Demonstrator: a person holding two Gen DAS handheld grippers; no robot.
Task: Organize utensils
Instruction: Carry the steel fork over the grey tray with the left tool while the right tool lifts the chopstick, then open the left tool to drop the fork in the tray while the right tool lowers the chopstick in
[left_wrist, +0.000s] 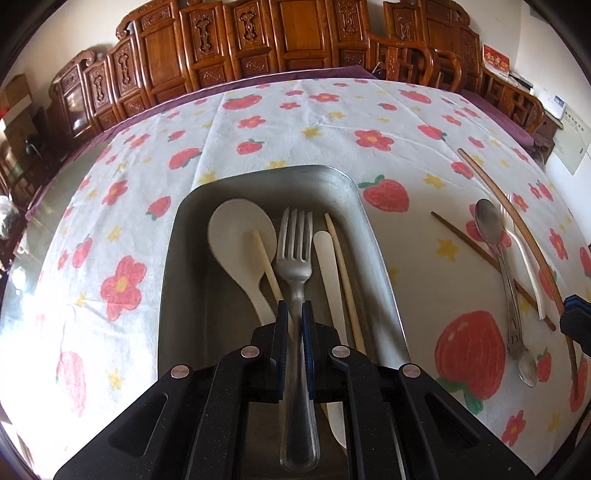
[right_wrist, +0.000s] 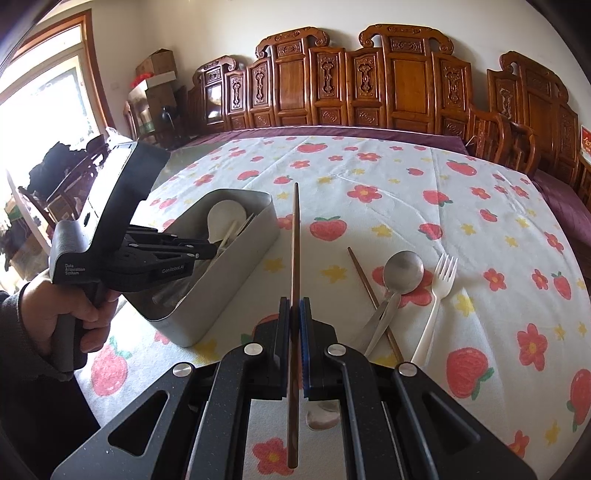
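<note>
Ahead of both grippers I see a row of carved wooden panels (right_wrist: 369, 85) standing against a pale wall (right_wrist: 207, 33), running the full width of the far side. A purple cloth (right_wrist: 332, 131) lies at their foot, beyond the strawberry-print tablecloth (right_wrist: 388, 206). To the right of the right gripper stand carved wooden chairs (right_wrist: 513, 140). To its left I note a large bright window (right_wrist: 40, 110) with a brown wooden frame; daylight from it washes out that side. Stacked cardboard boxes (right_wrist: 157, 74) occupy the corner past the window. In the left wrist view a red card (left_wrist: 496, 61) sits far right, against the wall.
</note>
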